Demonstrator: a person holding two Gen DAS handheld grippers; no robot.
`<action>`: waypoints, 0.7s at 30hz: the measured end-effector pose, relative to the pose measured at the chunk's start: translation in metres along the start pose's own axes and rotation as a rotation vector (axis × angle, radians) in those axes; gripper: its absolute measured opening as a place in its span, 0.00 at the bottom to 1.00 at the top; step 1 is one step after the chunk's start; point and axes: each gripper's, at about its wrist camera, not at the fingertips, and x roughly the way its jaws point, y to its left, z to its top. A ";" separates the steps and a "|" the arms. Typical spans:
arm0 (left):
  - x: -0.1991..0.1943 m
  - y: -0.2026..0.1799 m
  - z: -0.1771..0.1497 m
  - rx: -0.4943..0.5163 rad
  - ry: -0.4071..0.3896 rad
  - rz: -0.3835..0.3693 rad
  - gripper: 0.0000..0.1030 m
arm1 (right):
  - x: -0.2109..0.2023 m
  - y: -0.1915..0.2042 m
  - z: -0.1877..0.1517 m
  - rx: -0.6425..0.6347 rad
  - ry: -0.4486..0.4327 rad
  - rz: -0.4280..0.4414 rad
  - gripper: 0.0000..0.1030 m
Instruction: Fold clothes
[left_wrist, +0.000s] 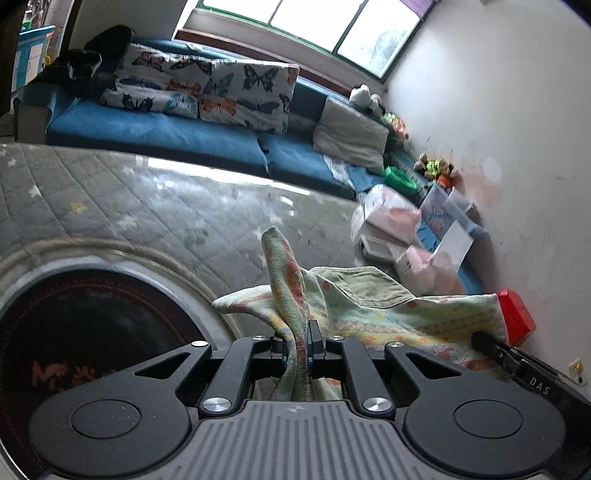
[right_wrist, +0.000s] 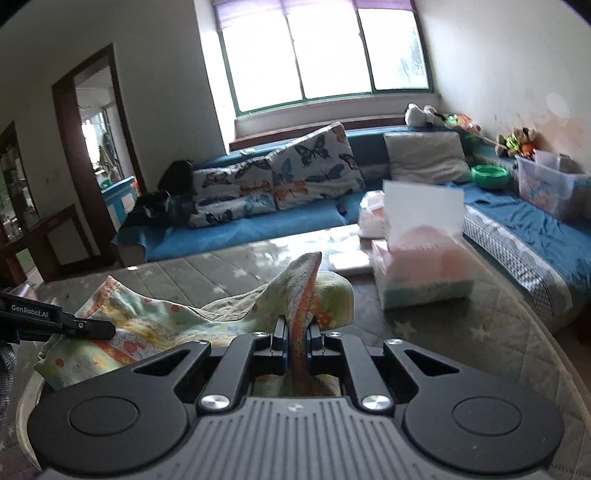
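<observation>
A pale green garment with orange and yellow print (left_wrist: 369, 306) is held up between both grippers over the grey quilted table (left_wrist: 110, 199). My left gripper (left_wrist: 298, 341) is shut on a bunched edge of the garment, which sticks up past the fingers. My right gripper (right_wrist: 298, 341) is shut on another bunched edge of the garment (right_wrist: 155, 321). The right gripper's finger shows at the right of the left wrist view (left_wrist: 495, 347). The left gripper's finger shows at the left of the right wrist view (right_wrist: 74, 326). The cloth sags between them.
A pink tissue box (right_wrist: 421, 269) and a white bag (right_wrist: 371, 214) stand on the table's far side. A blue sofa (right_wrist: 240, 229) with butterfly pillows (right_wrist: 280, 173) lies behind. A dark round inset (left_wrist: 85, 339) sits at the table's left. A clear bin (right_wrist: 546, 184) sits on the right bench.
</observation>
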 end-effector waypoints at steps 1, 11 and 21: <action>0.004 0.000 -0.003 0.001 0.012 0.003 0.10 | 0.001 -0.002 -0.003 0.002 0.007 -0.004 0.07; 0.028 0.009 -0.026 0.021 0.105 0.065 0.17 | 0.025 -0.032 -0.032 0.030 0.136 -0.111 0.20; 0.013 0.015 -0.009 0.045 0.034 0.141 0.32 | 0.030 -0.033 -0.029 0.014 0.104 -0.097 0.68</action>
